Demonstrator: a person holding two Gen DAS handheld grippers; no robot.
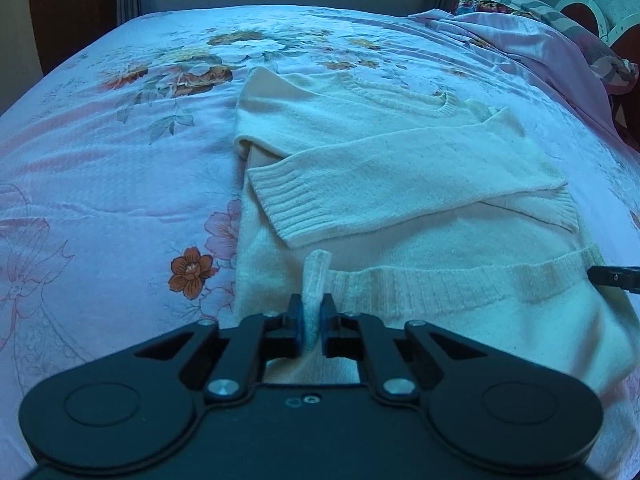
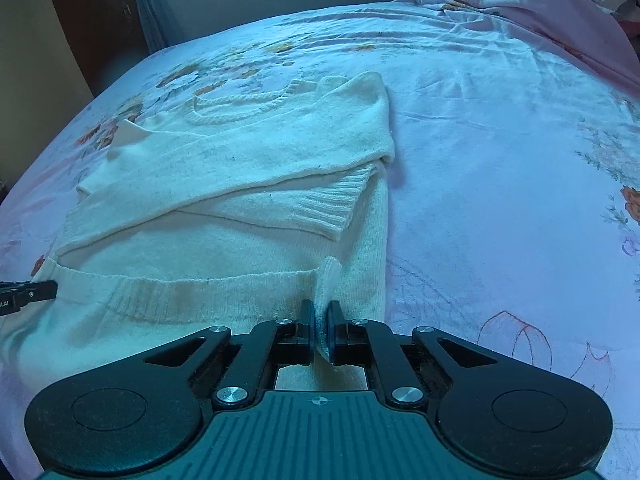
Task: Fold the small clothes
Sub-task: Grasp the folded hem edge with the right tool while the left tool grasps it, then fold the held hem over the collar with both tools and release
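Now — left gripper (image 1: 311, 309) pinching sweater (image 1: 400, 168) hem | right gripper (image 2: 320, 314) likewise — opposite corner

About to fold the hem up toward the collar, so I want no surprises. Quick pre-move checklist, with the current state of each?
1. Left gripper pinching the sweater hem: ok.
2. Right gripper pinching the hem's other corner: ok.
3. Both sleeves folded across the body: ok.
4. Hem taut between the grippers: ok, slightly bowed.
5. Bedspread caught in either grip: cannot tell.
6. Collar flat, landing area unobstructed: ok.
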